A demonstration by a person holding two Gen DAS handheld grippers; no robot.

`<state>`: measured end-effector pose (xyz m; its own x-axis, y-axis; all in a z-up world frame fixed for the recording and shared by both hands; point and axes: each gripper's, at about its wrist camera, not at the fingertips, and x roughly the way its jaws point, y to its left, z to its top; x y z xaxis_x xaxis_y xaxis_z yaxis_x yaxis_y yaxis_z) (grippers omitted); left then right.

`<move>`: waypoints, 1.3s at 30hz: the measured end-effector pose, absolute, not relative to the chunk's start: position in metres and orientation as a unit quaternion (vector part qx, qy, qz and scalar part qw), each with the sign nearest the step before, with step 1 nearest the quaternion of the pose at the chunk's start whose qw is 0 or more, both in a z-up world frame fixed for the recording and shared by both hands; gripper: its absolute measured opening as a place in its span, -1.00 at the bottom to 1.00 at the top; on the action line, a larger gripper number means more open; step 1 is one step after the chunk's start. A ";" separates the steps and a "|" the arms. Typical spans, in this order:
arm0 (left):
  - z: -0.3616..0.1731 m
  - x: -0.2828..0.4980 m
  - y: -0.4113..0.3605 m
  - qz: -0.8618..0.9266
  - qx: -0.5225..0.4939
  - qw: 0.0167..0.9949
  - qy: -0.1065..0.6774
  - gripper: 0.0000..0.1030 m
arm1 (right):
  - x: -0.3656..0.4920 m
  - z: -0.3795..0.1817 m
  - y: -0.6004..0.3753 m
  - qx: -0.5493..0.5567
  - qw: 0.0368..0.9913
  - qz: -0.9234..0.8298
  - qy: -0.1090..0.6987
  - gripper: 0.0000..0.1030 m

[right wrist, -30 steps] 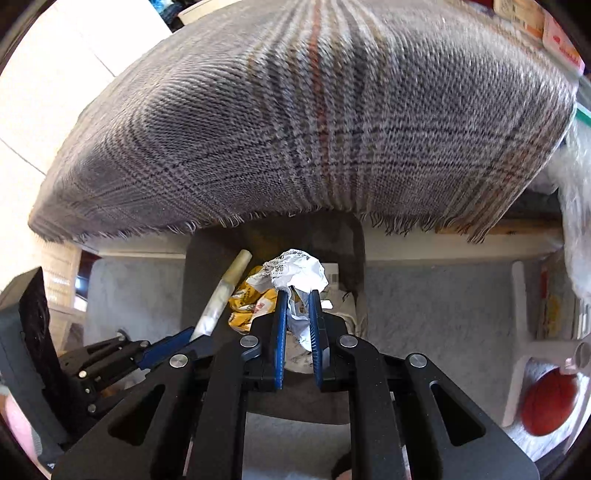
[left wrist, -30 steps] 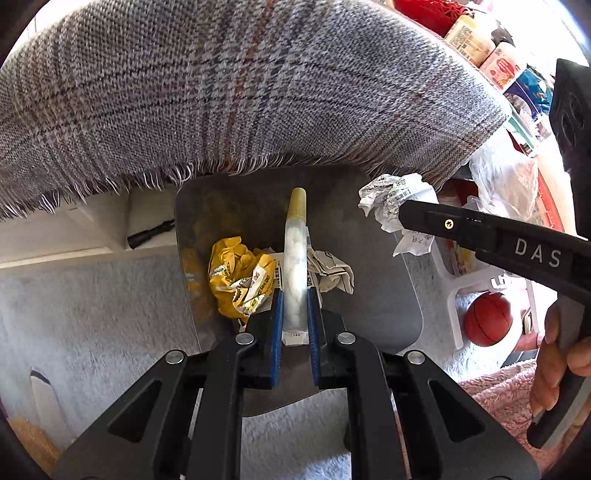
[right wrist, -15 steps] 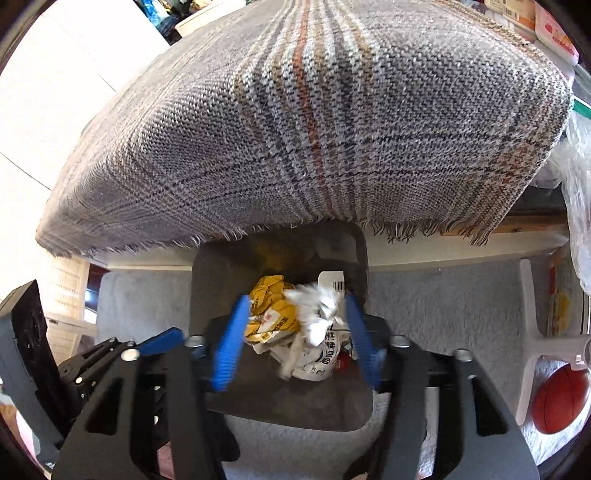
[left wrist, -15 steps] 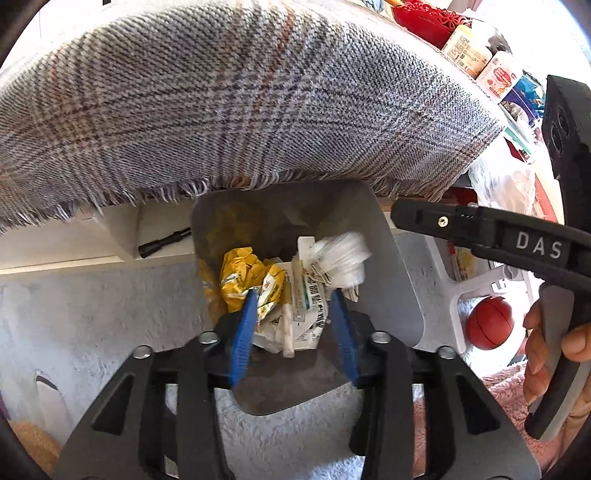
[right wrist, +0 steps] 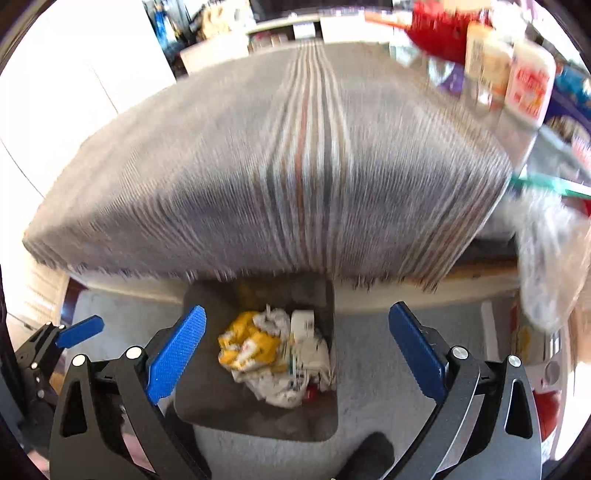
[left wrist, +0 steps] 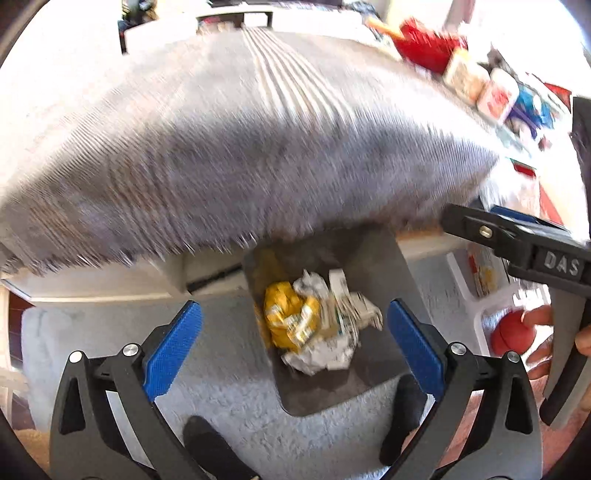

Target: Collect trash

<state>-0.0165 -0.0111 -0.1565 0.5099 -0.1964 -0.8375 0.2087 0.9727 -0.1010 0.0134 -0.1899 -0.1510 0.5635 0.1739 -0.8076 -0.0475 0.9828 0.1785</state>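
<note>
- The dark grey trash bin point(left wrist: 373, 266) point(right wrist: 207, 402) stands on a pale grey carpet point(left wrist: 229, 402) point(right wrist: 373, 350), its far rim tucked under the fringed near edge of the plaid-covered worktop point(left wrist: 236, 147) point(right wrist: 295, 155).
- Inside the bin lies a heap of trash: a crumpled yellow wrapper point(left wrist: 286, 314) point(right wrist: 245, 345) on the left of the pile, touching crumpled white printed paper point(left wrist: 317, 356) point(right wrist: 280, 387) that spreads to the right and the near side.
- A small white packet with a barcode point(right wrist: 304, 325) lies at the far right of the heap; in the left wrist view this part is too blurred to read.
- The left gripper point(left wrist: 293, 345) hangs above the bin, jaws spread wide and holding nothing, blue pads point(left wrist: 173, 350) on either side of the pile.
- The right gripper point(right wrist: 297, 352) also hangs over the bin, jaws wide apart and empty; in the left wrist view its black body point(left wrist: 517, 243) reaches in from the right.
- A red ball point(left wrist: 511, 334) rests on the floor right of the bin, beside a white frame.
- Jars and a red container point(left wrist: 428, 44) point(right wrist: 443, 26) sit blurred at the worktop's far right corner.
- Both views are smeared by motion.
</note>
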 end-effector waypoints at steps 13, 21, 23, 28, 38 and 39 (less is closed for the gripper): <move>-0.040 0.009 0.009 -0.089 0.013 0.944 0.316 0.85 | 0.020 -0.039 -0.193 0.026 0.958 0.054 0.281 0.94; -0.001 0.033 0.014 -0.068 0.009 0.963 0.259 0.85 | 0.033 -0.010 -0.201 0.015 0.972 0.037 0.233 0.94; -0.005 0.034 0.017 -0.068 0.006 0.964 0.257 0.84 | 0.031 -0.012 -0.205 0.022 0.973 0.030 0.226 0.94; -0.027 0.033 0.014 -0.074 0.013 0.962 0.261 0.84 | 0.030 -0.032 -0.209 0.021 0.970 0.023 0.241 0.94; -0.051 0.028 0.009 -0.085 0.013 0.957 0.277 0.84 | 0.028 -0.062 -0.228 0.044 0.960 -0.010 0.278 0.94; -0.052 0.027 0.008 -0.084 0.014 0.958 0.275 0.84 | 0.027 -0.062 -0.231 0.048 0.961 -0.015 0.272 0.94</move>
